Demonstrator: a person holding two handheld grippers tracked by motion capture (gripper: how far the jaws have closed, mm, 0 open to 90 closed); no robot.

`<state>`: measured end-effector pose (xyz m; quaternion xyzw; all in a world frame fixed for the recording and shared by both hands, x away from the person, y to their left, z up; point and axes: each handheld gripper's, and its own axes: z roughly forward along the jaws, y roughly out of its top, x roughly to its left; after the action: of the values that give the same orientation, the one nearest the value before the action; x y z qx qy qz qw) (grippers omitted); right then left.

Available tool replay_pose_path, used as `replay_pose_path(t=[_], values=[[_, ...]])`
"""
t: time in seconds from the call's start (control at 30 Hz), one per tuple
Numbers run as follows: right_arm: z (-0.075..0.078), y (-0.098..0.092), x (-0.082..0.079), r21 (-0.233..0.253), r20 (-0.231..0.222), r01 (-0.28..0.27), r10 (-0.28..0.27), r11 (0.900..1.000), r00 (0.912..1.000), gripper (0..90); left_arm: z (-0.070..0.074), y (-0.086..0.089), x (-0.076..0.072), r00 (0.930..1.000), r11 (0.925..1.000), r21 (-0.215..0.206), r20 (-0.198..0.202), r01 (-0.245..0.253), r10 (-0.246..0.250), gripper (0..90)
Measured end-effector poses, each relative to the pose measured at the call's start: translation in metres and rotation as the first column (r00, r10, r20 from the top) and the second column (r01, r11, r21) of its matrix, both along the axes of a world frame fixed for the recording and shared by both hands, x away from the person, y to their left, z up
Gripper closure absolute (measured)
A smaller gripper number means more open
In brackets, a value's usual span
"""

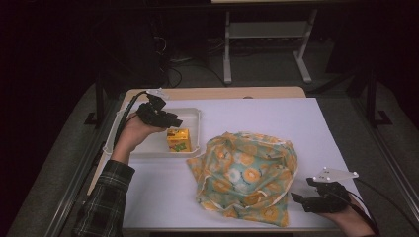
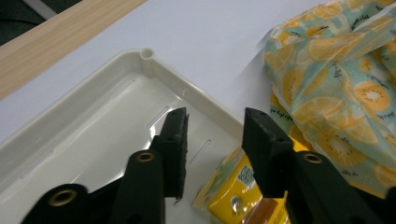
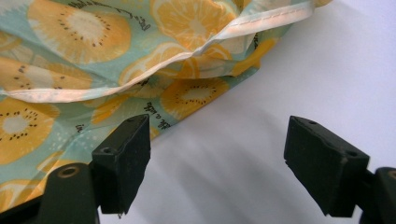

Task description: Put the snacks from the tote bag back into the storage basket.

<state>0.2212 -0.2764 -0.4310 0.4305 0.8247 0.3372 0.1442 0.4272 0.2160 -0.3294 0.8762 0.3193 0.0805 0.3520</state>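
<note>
A crumpled cloth bag [image 1: 244,173] printed with orange and kiwi slices on pale teal lies on the white table. A small yellow carton [image 1: 178,139] sits in a shallow white tray [image 1: 192,114] at the left. My left gripper [image 1: 179,121] hovers over the tray, open, with the carton [image 2: 236,189] just below and between its jaws and nothing held. My right gripper [image 1: 300,200] rests low at the bag's right front corner, open and empty. The bag's hem [image 3: 140,79] lies just ahead of the right gripper's left jaw.
The white sheet [image 1: 276,118] covers most of the table, with a wooden strip [image 1: 222,92] at the far edge. Dark floor and a white table frame [image 1: 267,44] lie beyond. Bare sheet stretches behind and to the right of the bag.
</note>
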Motion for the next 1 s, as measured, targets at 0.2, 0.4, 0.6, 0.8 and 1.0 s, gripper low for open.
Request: replay_pose_path(t=[0.2,0.4,0.6,0.8,1.0], values=[[0.000,0.000,0.000,0.000,0.000,0.002,-0.002,1.000,1.0000,22.2,0.001,0.011,-0.010,0.9992,0.9993,0.000,0.012,-0.038,0.038,50.5],[0.000,0.000,-0.001,0.002,0.001,0.002,-0.002,1.000,1.0000,22.2,0.004,0.023,-0.022,0.9979,0.9983,-0.011,0.031,-0.056,0.057,43.8],[0.001,0.001,-0.001,-0.001,0.000,0.000,0.000,1.000,1.0000,22.2,0.008,0.033,-0.040,0.9960,0.9975,-0.022,0.057,-0.068,0.069,37.0],[0.001,0.001,-0.001,0.001,-0.002,0.001,-0.001,1.000,1.0000,22.2,0.004,0.043,-0.060,0.9944,0.9969,-0.010,0.070,-0.078,0.079,31.8],[0.001,0.001,-0.001,0.002,0.004,-0.001,0.001,1.000,1.0000,22.2,-0.002,0.050,-0.082,0.9941,0.9959,0.011,0.063,-0.090,0.089,27.5]])
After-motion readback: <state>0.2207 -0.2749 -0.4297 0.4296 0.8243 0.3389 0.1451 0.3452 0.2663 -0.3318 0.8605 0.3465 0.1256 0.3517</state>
